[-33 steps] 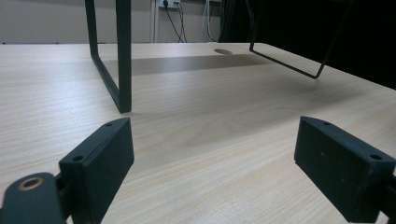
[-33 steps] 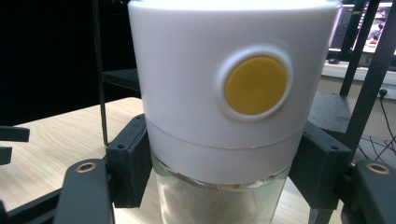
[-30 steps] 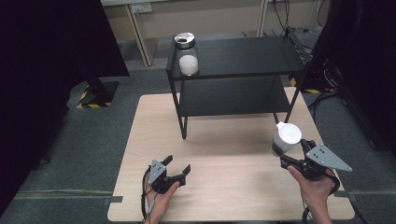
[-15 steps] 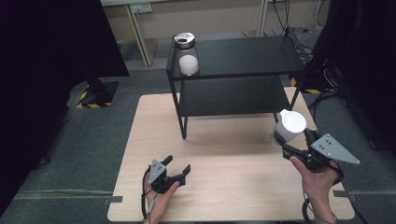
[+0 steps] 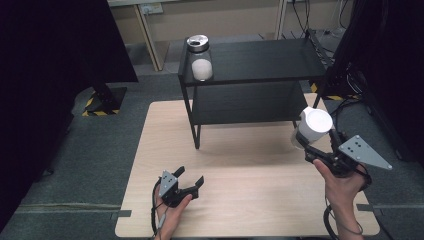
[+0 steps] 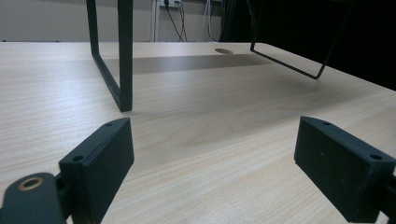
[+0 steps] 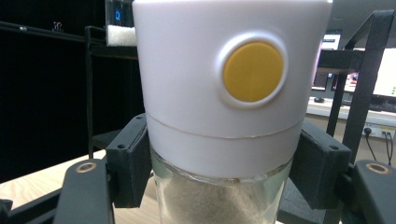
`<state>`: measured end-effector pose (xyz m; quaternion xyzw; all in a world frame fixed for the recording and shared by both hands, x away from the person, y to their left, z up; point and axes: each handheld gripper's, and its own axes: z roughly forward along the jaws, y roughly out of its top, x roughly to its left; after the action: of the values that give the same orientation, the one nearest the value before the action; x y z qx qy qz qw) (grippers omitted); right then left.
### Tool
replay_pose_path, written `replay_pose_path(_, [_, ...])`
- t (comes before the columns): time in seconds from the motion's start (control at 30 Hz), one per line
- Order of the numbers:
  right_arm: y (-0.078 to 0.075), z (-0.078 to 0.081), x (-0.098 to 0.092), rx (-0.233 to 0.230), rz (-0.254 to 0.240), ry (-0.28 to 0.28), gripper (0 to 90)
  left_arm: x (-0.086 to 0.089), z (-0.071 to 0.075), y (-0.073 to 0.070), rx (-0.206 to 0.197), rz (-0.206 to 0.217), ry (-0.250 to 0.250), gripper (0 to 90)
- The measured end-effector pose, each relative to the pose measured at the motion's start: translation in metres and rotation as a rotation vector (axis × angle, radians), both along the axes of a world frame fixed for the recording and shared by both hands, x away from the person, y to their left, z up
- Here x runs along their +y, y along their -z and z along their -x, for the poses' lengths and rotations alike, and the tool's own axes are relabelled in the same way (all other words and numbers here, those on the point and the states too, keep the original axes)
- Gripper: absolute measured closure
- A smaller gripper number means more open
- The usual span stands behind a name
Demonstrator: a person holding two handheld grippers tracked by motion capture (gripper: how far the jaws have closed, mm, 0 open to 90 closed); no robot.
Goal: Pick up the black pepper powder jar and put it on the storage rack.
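Two claws work over a pale wooden desk, seen from above. At the left, the left claw rests low near the desk's front edge, its black jaws spread apart with nothing between them; its own camera looks across bare wood grain toward the thin black legs of the shelf. It has not shifted over the last second.

In the middle stands a black metal two-tier shelf. On its top tier, at the left corner, sits a clear glass jar with a silver lid, pale contents inside.

At the right, the right claw is clamped on the glass body of a jar with a white cylindrical cap, sandy powder inside and a round yellow button on the cap. A second ago this jar sat lower, close to the desk; now it hangs clear of the surface beside the shelf's right end. That lift suggests it is headed for a shelf tier.
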<state>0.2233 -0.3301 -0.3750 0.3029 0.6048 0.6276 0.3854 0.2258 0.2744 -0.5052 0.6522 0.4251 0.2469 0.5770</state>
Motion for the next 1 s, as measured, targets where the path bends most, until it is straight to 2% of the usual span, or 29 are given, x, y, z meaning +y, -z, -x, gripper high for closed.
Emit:
replay_pose_path(0.2, [-0.005,-0.002,0.001,-0.011,-0.009,0.006,31.0,0.000,0.000,0.000,0.001,0.000,0.000,11.2])
replay_pose_path(0.53, [-0.023,-0.007,0.005,-0.043,-0.013,0.011,31.1,0.000,0.000,0.000,0.001,0.000,0.001,11.2])
replay_pose_path(1.0, [-0.038,-0.015,0.008,-0.048,-0.031,0.019,31.1,0.000,0.000,0.000,-0.001,-0.006,0.002,11.2])
